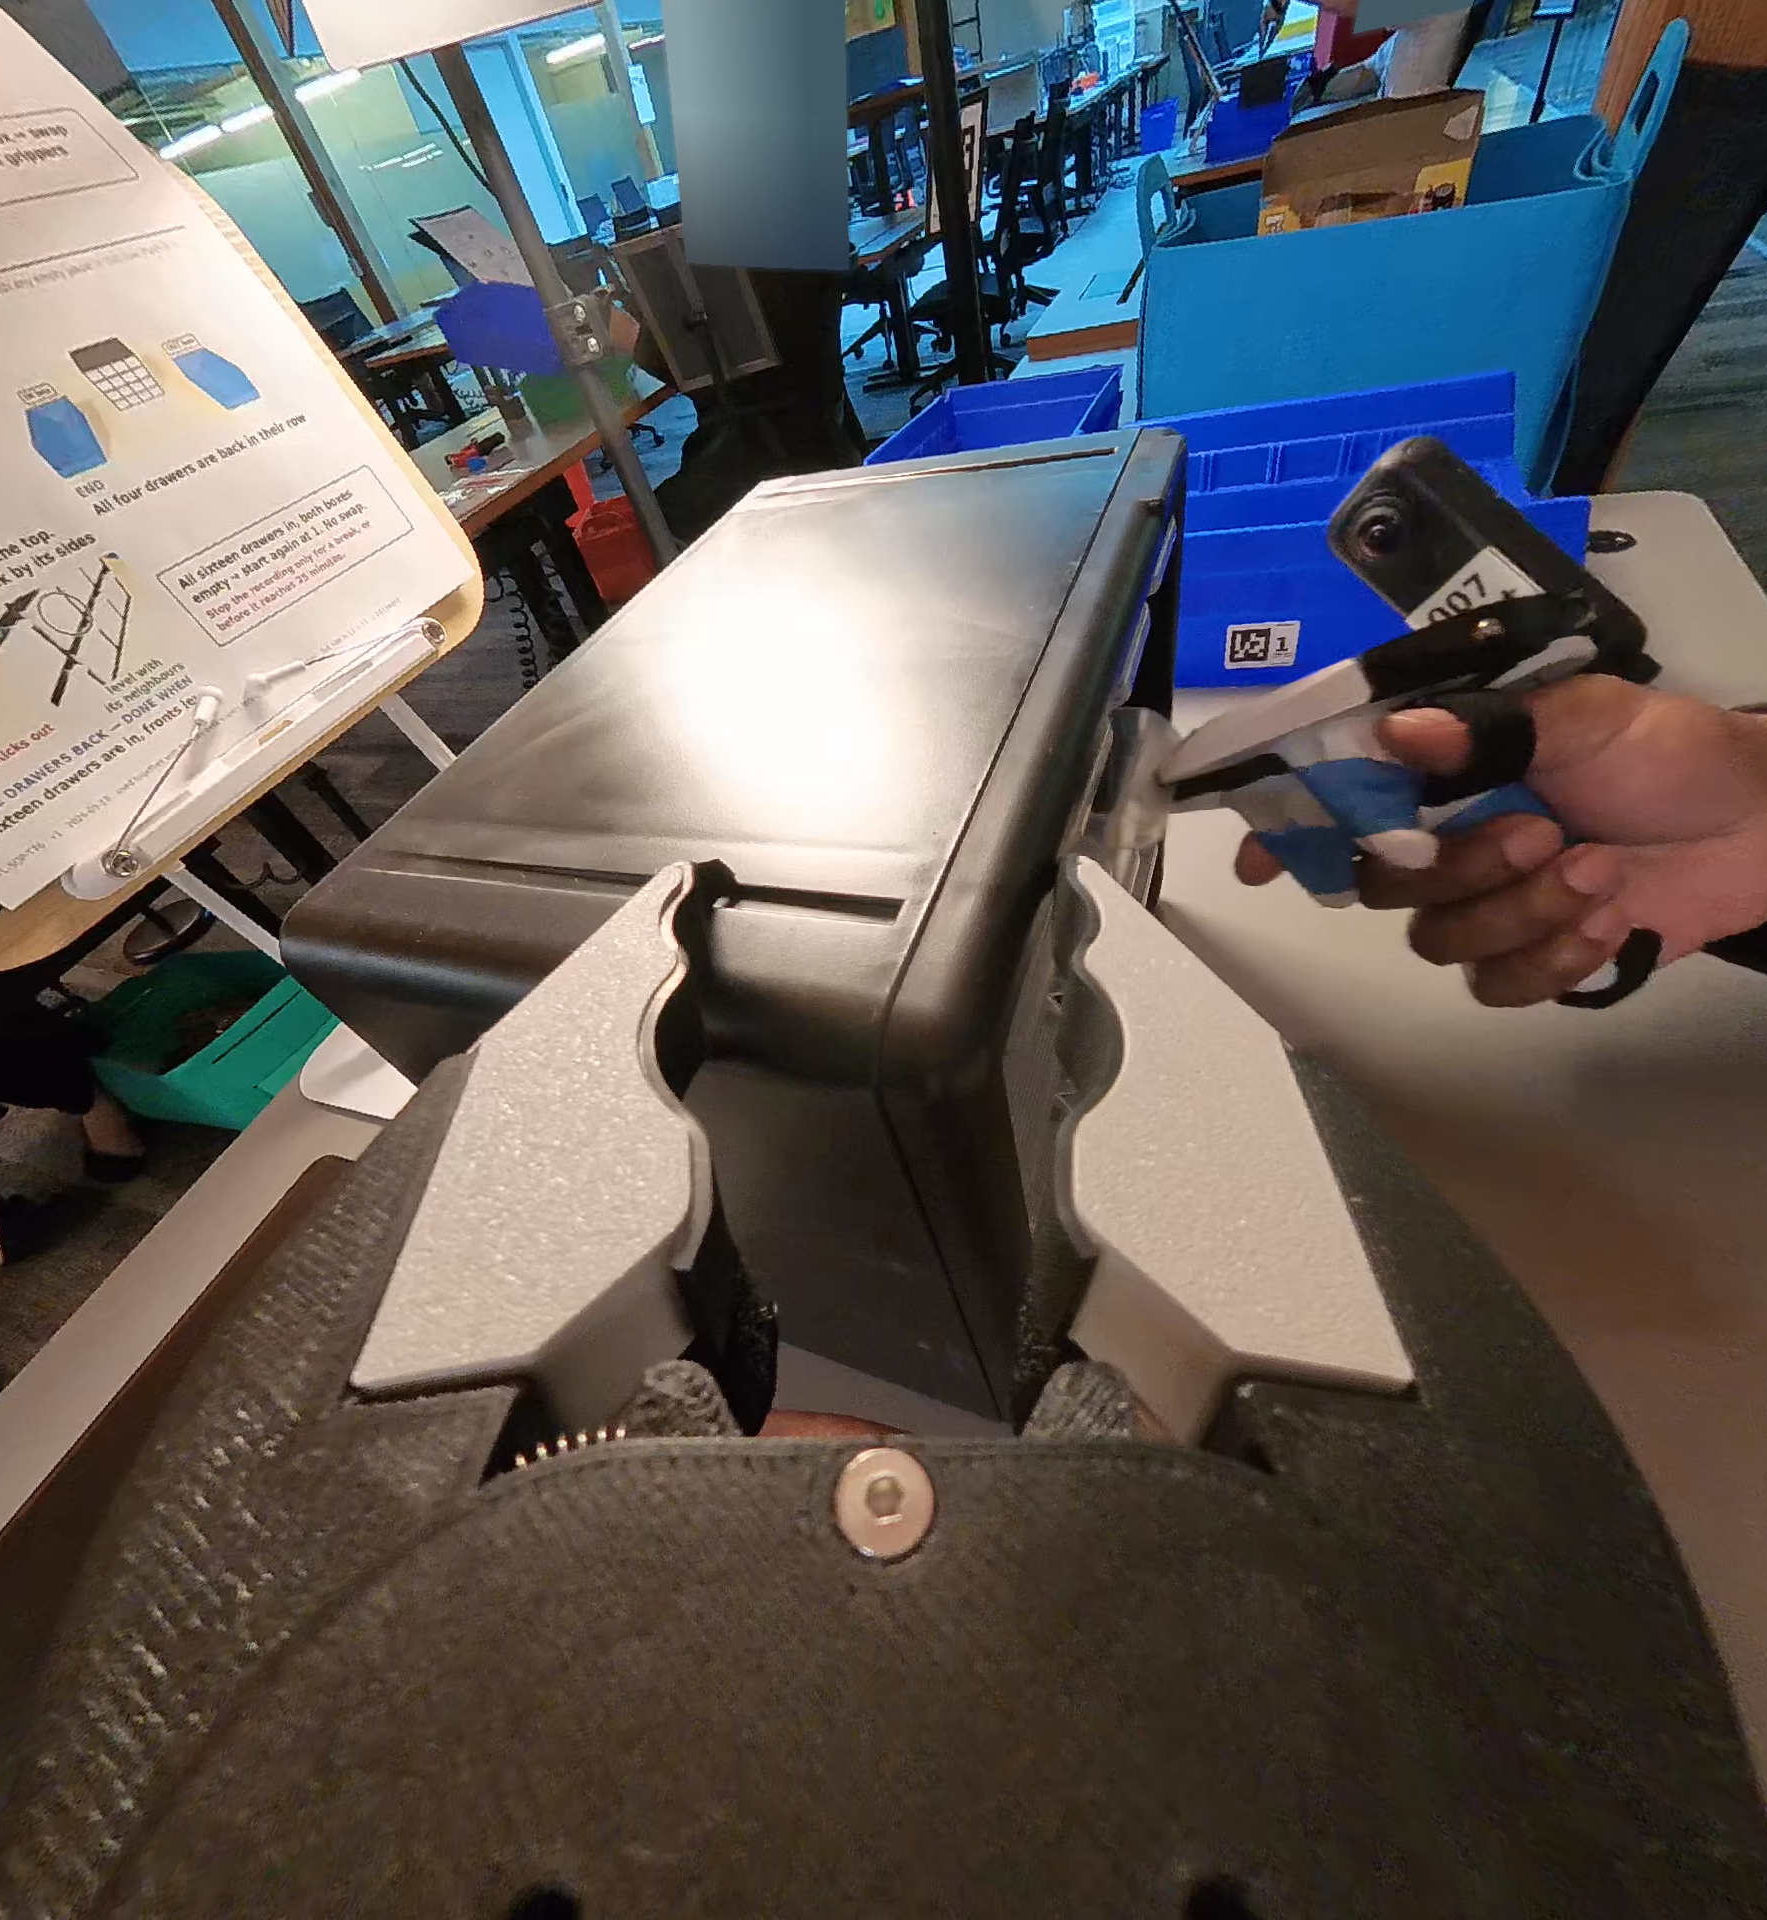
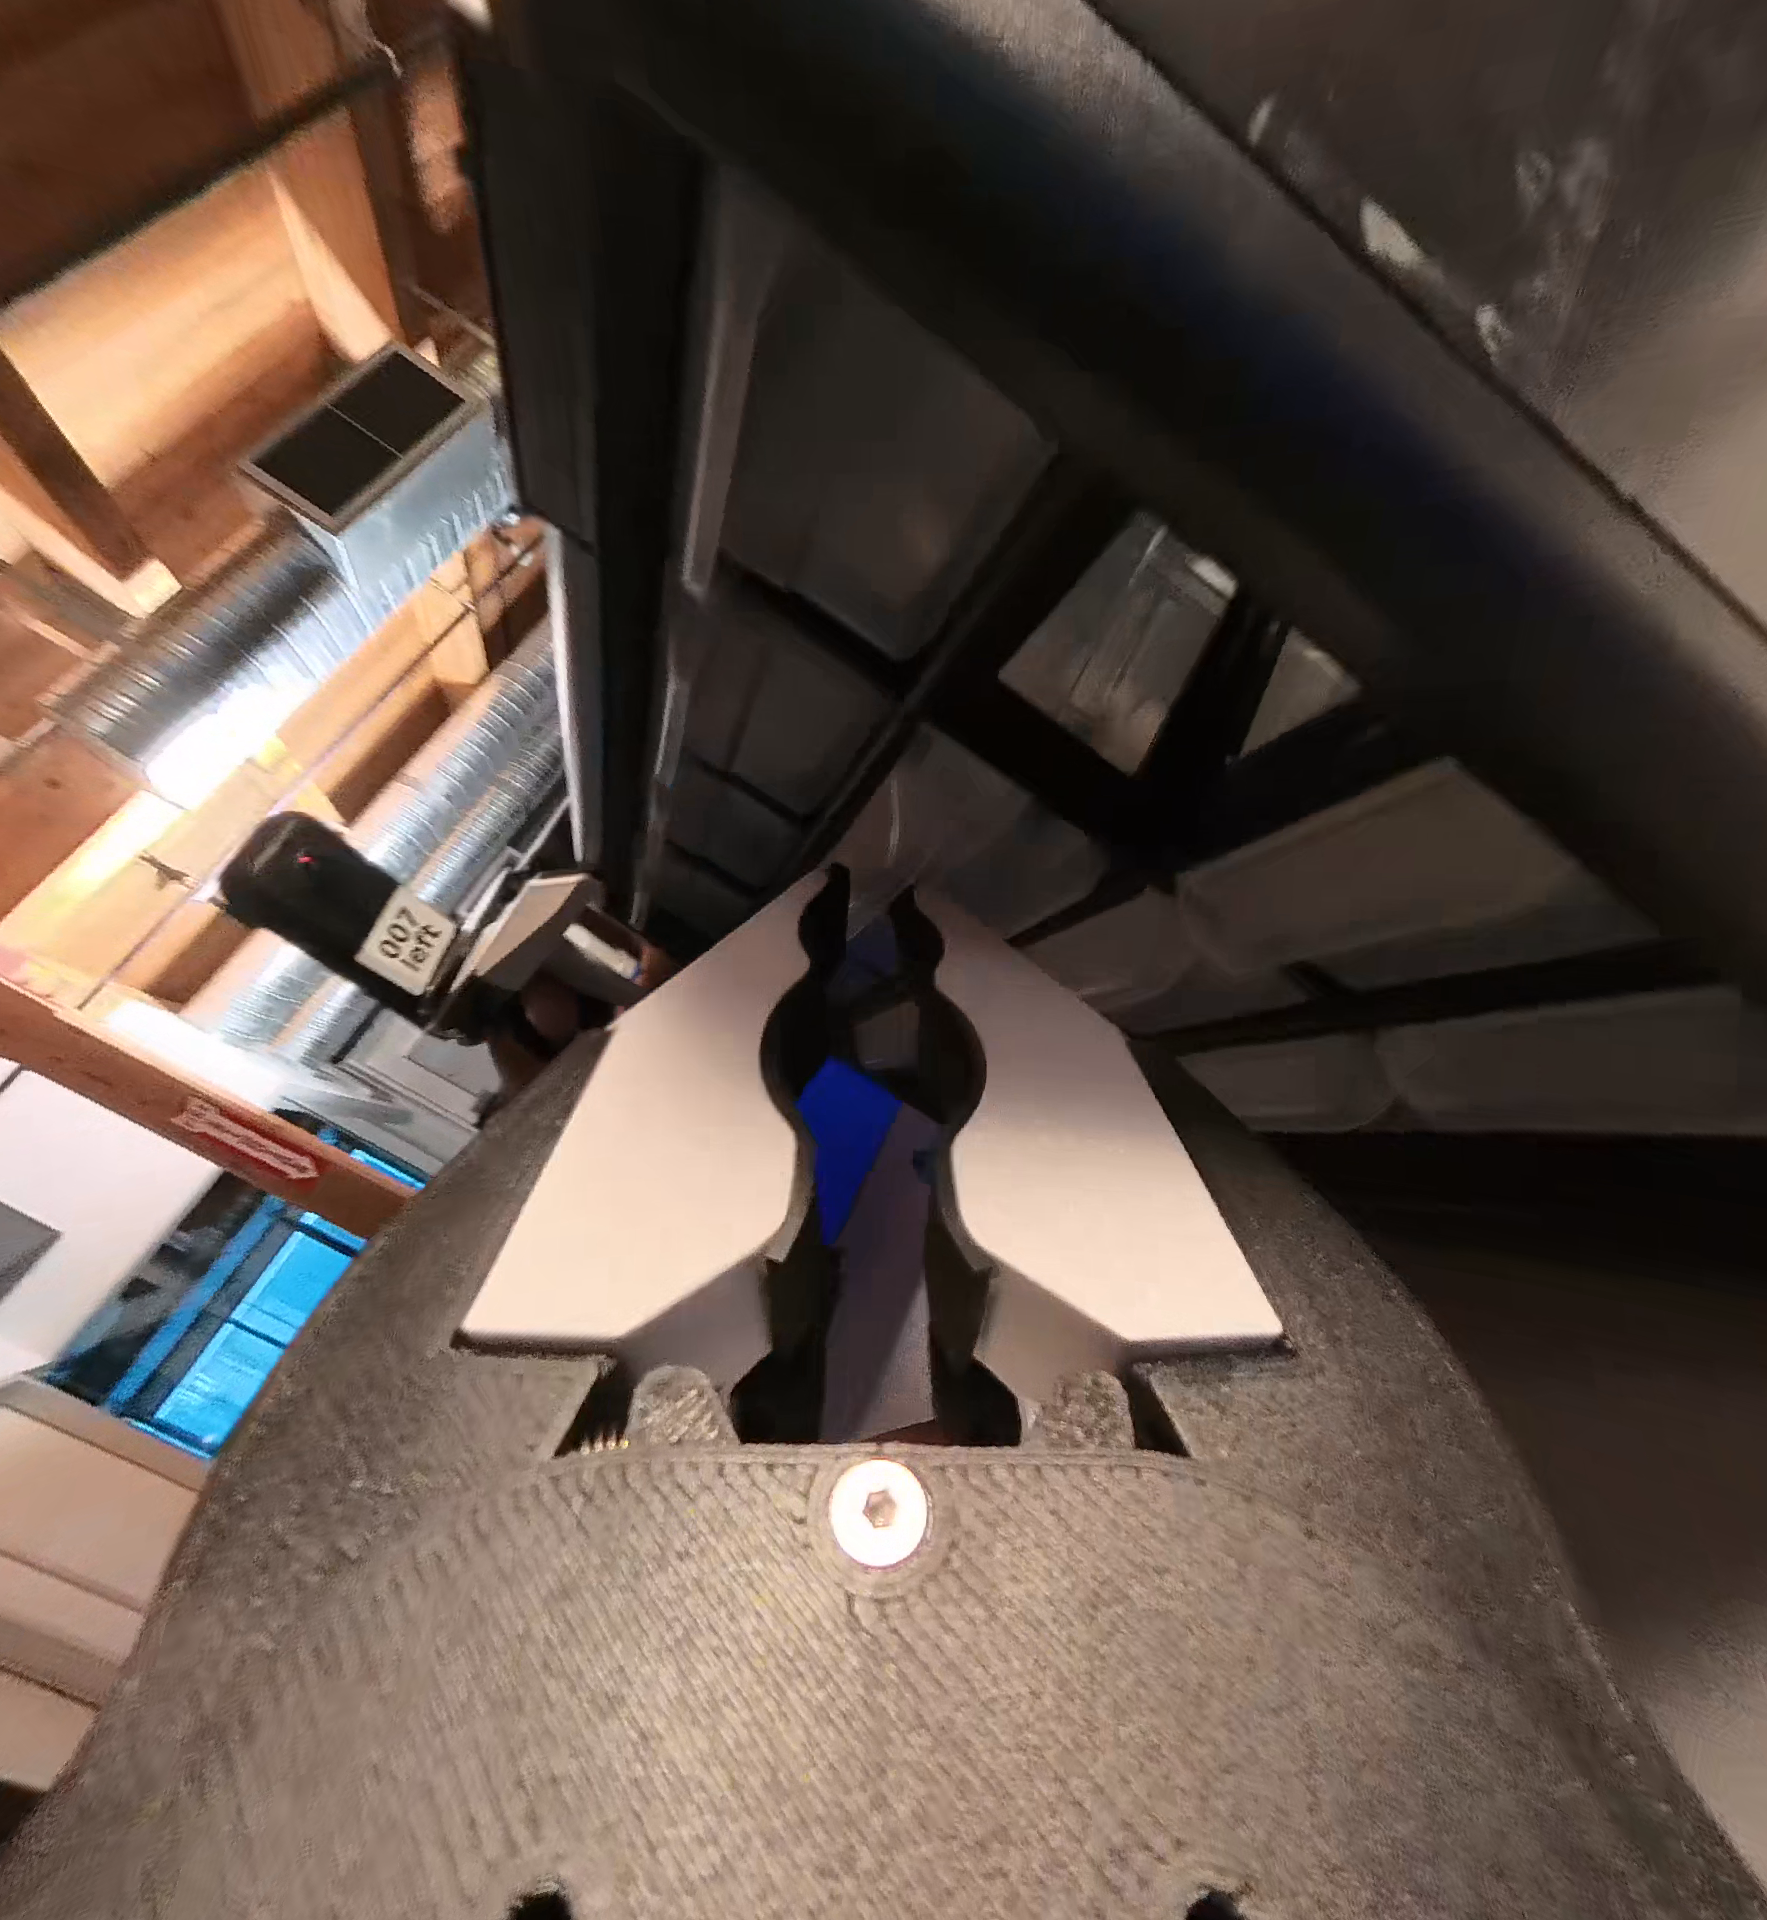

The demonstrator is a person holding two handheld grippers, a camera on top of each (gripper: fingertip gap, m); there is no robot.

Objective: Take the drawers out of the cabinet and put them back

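Cabinet (image 1: 754, 727): black plastic drawer cabinet standing on the pale surface (image 1: 1481, 1195); its flat top catches a bright glare, and its drawer face is turned toward the right.
Cabinet edges: the near top corner lies between the two fingers of the left hand-held gripper (image 1: 884, 935); a long groove runs along the near top edge.
Surface room: right of the cabinet the surface lies bare up to its rounded far corner; the left rim of the surface passes close beside the cabinet's side.
Blue bins (image 1: 1326, 499): just behind the cabinet, ribbed walls, one carrying a small black-and-white square marker sticker.
Instruction sheet (image 1: 131, 499): printed page with drawings, clipped to a wooden board left of the cabinet, off the surface.
Left hand-held gripper: jaws spread wide, straddling the cabinet's corner; whether the fingers press on it cannot be told.
Right hand-held gripper (image 2: 871, 894): jaws nearly together, nipping the clear front tab of one drawer (image 1: 1133, 769) on the cabinet face.
Drawers: rows of translucent fronts in a black grid; two slots (image 2: 1149, 644) look open.
Camera tags: a white numbered label sits on each gripper's black camera housing.
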